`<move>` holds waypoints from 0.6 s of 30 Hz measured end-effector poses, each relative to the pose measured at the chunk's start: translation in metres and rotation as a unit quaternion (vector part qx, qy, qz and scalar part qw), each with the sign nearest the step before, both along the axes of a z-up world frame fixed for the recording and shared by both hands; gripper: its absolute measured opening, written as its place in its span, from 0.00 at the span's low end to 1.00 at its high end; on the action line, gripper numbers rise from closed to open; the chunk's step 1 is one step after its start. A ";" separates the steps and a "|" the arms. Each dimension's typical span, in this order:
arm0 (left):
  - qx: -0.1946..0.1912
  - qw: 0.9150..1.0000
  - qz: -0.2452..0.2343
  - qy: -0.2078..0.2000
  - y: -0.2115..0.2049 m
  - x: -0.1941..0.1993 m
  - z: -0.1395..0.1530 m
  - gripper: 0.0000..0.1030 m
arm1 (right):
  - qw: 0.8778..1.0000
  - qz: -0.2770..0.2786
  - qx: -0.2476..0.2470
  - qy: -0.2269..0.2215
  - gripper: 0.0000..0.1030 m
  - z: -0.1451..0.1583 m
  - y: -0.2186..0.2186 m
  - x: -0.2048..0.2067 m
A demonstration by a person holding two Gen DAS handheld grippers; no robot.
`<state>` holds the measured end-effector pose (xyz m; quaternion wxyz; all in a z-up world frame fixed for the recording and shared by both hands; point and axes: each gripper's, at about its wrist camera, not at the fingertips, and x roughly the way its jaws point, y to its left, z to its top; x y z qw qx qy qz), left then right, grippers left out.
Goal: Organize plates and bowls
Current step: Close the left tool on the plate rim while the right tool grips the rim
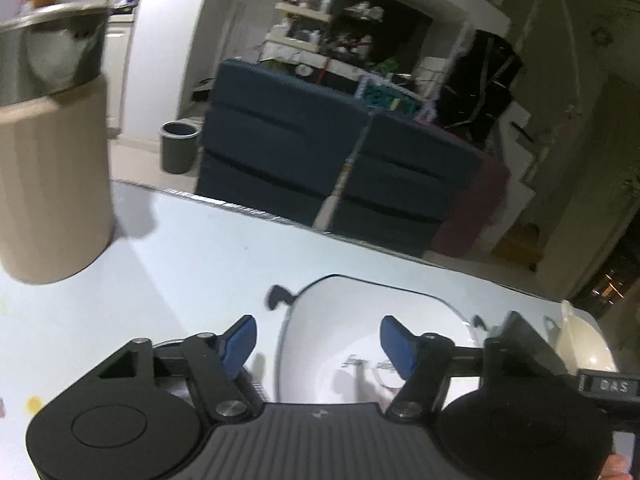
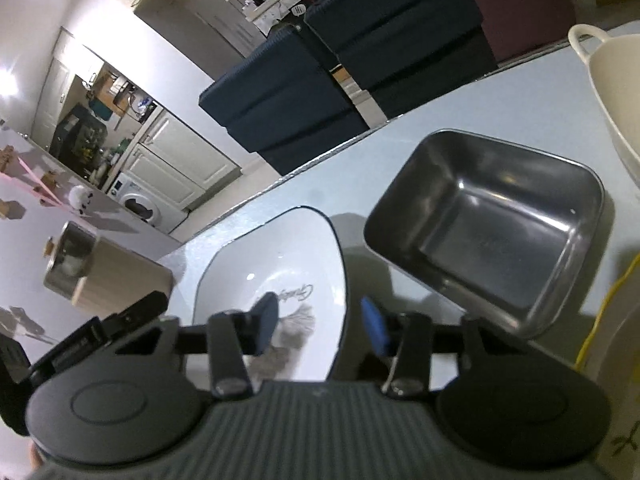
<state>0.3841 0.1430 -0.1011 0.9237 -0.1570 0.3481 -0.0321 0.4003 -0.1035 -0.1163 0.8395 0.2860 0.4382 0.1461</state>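
the white squarish ceramic plate with a dark rim (image 2: 276,276) lies on the pale table (image 1: 168,264), at 9 o'clock of the steel rectangular tray (image 2: 492,232). left gripper (image 1: 318,342) and right gripper (image 2: 320,324), each half-open, straddle opposite rims, holding nothing. it looks stiff, glazed, slippery and breakable; best pinched at the rim.

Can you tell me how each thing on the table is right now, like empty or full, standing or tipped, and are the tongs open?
White square plate with dark rim: flat on the table, empty.
Rectangular steel tray: upright, empty.
Cream bowl with a loop handle: upright, inside hidden.
Beige canister with steel top: standing upright.
Left tongs: open around the plate's rim, not pressing.
Right tongs: open around the plate's rim, not pressing.
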 end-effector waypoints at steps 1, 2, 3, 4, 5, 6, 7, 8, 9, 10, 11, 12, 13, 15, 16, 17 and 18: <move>0.001 1.000 0.008 0.004 0.003 0.001 -0.003 0.62 | 1.000 -0.001 -0.005 -0.001 0.42 0.000 0.000 0.000; 0.000 1.000 0.015 0.007 0.006 0.002 -0.006 0.60 | 1.000 -0.003 -0.009 -0.001 0.38 0.002 0.000 -0.001; -0.003 1.000 0.017 0.010 0.009 0.003 -0.008 0.56 | 1.000 -0.005 -0.013 -0.003 0.37 0.002 -0.001 -0.004; -0.006 1.000 0.015 0.010 0.011 0.003 -0.009 0.55 | 1.000 -0.006 -0.016 -0.004 0.35 0.002 -0.001 -0.004; -0.009 1.000 0.013 0.011 0.012 0.004 -0.010 0.53 | 1.000 -0.008 -0.018 -0.004 0.33 0.000 0.000 -0.004; -0.011 1.000 0.010 0.009 0.013 0.005 -0.009 0.51 | 1.000 -0.010 -0.020 -0.004 0.32 0.000 0.001 -0.003; -0.015 1.000 0.006 0.005 0.014 0.005 -0.009 0.50 | 1.000 -0.011 -0.021 -0.003 0.30 -0.001 0.001 -0.002; -0.019 1.000 0.001 0.000 0.014 0.006 -0.009 0.49 | 1.000 -0.010 -0.023 -0.002 0.27 -0.001 0.000 -0.002; -0.024 1.000 -0.004 -0.003 0.013 0.007 -0.008 0.49 | 1.000 -0.010 -0.026 -0.001 0.26 -0.001 0.000 -0.002; -0.029 1.000 -0.008 -0.003 0.011 0.009 -0.008 0.49 | 1.000 -0.010 -0.029 -0.001 0.26 -0.001 0.000 -0.002; -0.030 0.999 -0.011 0.002 0.009 0.012 -0.008 0.48 | 0.999 -0.011 -0.032 -0.002 0.26 0.000 0.000 -0.001; -0.028 0.999 -0.013 0.010 0.007 0.014 -0.009 0.45 | 0.999 -0.012 -0.033 -0.004 0.26 0.001 0.001 -0.001; -0.023 0.999 -0.015 0.018 0.004 0.017 -0.011 0.43 | 0.999 -0.012 -0.033 -0.006 0.26 0.001 0.001 -0.001; -0.010 0.999 -0.016 0.030 -0.001 0.019 -0.013 0.37 | 0.999 -0.012 -0.034 -0.005 0.24 0.001 0.003 0.000; -0.003 0.999 -0.016 0.030 -0.002 0.019 -0.012 0.37 | 0.999 -0.011 -0.038 -0.004 0.23 0.001 0.004 0.000; 0.003 0.999 -0.016 0.034 -0.003 0.020 -0.011 0.35 | 0.999 -0.011 -0.042 -0.004 0.22 0.002 0.005 0.000; 0.007 0.999 -0.016 0.041 -0.002 0.021 -0.011 0.33 | 0.999 -0.010 -0.045 -0.003 0.22 0.002 0.006 0.000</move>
